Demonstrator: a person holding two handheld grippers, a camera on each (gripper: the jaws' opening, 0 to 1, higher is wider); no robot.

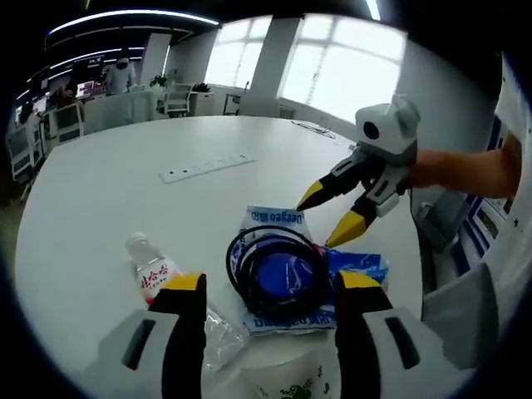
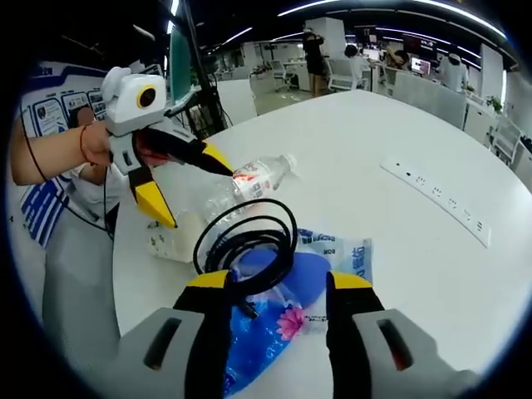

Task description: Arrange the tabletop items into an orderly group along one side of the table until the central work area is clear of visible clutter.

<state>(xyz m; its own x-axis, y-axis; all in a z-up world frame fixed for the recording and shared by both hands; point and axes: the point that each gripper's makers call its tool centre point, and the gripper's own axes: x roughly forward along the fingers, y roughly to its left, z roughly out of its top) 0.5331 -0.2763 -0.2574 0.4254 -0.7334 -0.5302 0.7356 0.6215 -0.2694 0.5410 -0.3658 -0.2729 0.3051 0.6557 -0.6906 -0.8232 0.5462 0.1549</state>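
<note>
Two claws, left claw (image 1: 270,303) and right claw (image 2: 276,303), are held apart over a coiled black cable (image 1: 278,266) laid on a blue packet (image 1: 353,266); a water bottle (image 1: 154,273) is laid on the counter (image 1: 125,191).

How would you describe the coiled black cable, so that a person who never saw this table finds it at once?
Start from the round white table. Near its edge lies a blue and white plastic packet, with a clear water bottle lying on its side beside it. The black cable rests on top of that packet, wound into a loose ring; it is the only dark, ring-shaped thing among these items.
</note>
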